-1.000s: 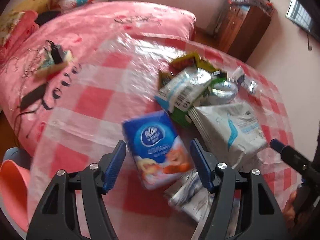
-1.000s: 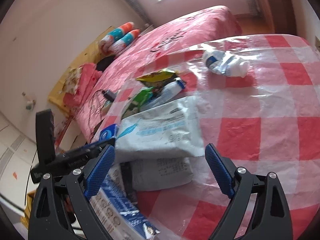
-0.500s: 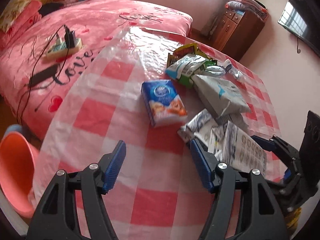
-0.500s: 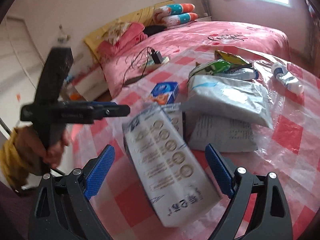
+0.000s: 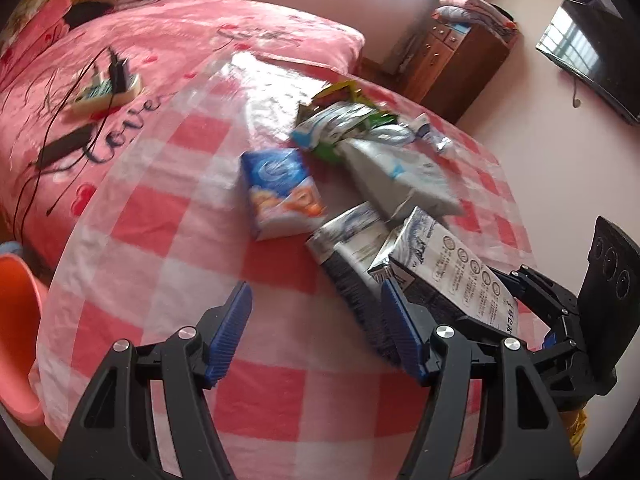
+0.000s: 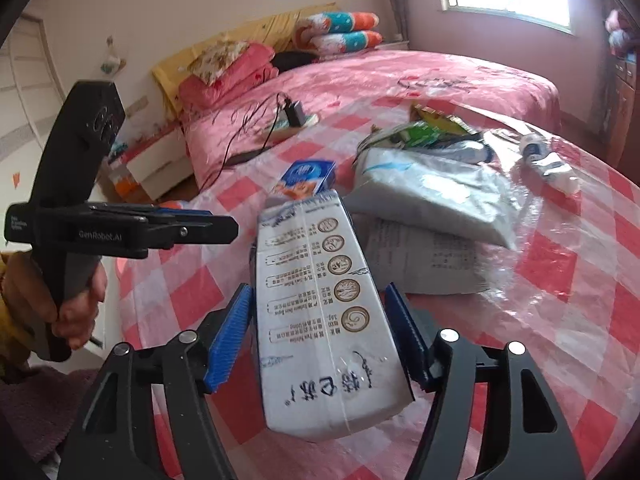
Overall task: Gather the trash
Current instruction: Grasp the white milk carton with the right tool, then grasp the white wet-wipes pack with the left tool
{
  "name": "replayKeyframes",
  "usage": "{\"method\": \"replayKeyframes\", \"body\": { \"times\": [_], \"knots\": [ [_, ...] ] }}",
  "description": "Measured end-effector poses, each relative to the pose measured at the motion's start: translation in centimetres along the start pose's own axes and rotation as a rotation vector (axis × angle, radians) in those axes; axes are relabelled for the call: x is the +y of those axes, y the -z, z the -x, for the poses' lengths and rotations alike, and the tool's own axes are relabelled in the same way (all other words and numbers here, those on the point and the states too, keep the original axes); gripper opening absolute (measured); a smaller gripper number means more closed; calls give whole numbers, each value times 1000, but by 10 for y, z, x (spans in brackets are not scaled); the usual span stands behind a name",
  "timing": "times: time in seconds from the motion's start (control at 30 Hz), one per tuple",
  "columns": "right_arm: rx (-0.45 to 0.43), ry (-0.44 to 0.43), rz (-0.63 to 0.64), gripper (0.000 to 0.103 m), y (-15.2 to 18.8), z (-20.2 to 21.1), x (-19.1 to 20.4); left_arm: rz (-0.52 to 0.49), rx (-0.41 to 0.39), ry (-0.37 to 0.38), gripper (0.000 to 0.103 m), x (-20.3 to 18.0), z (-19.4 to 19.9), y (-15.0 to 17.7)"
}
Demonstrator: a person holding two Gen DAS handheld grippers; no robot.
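Observation:
My right gripper (image 6: 322, 336) is shut on a white milk carton (image 6: 328, 312) and holds it above the checked table; the carton also shows in the left wrist view (image 5: 452, 268). My left gripper (image 5: 316, 332) is open and empty over the table's near edge. Ahead of it lie a blue tissue pack (image 5: 282, 192), a flattened silver carton (image 5: 344, 248), a grey-white plastic bag (image 5: 400, 176) and green and yellow wrappers (image 5: 344, 112). A crumpled small bottle (image 6: 552, 164) lies at the far right.
The table has a pink checked cloth under clear plastic (image 5: 160, 216). A pink bed (image 5: 180, 40) with a power strip and cables (image 5: 108, 84) stands behind it. An orange stool (image 5: 20, 320) is at the left, a wooden cabinet (image 5: 460, 56) at the back.
My right gripper has taken hold of the milk carton and lifted it off the table. My left gripper has drawn back from the tissue pack toward the table's near edge.

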State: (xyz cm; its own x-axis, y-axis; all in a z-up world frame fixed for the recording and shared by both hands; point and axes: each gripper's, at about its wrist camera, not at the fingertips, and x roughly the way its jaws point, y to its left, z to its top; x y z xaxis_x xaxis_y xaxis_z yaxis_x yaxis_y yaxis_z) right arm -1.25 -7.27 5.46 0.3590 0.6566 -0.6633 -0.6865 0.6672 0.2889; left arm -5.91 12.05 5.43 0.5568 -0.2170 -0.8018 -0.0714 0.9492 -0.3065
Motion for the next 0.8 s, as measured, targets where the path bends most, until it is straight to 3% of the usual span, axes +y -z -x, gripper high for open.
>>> {"method": "replayKeyframes", "body": {
  "times": [0.17, 0.33, 0.43, 0.67, 0.8],
  "knots": [
    [-57, 12, -111, 64, -2, 20, -33, -99, -26, 47, 70, -29, -5, -25],
    [-103, 23, -263, 64, 2, 34, -77, -403, 6, 66, 76, -76, -28, -55],
    [-112, 52, -323, 64, 6, 40, -95, -582, 30, 36, 76, -102, -50, -69],
    [-122, 210, -399, 64, 16, 50, -125, -686, 143, 16, 76, -128, -105, -93],
    [-127, 293, -413, 64, 20, 51, -135, -755, 204, 14, 83, -140, -126, -94]
  ]
}}
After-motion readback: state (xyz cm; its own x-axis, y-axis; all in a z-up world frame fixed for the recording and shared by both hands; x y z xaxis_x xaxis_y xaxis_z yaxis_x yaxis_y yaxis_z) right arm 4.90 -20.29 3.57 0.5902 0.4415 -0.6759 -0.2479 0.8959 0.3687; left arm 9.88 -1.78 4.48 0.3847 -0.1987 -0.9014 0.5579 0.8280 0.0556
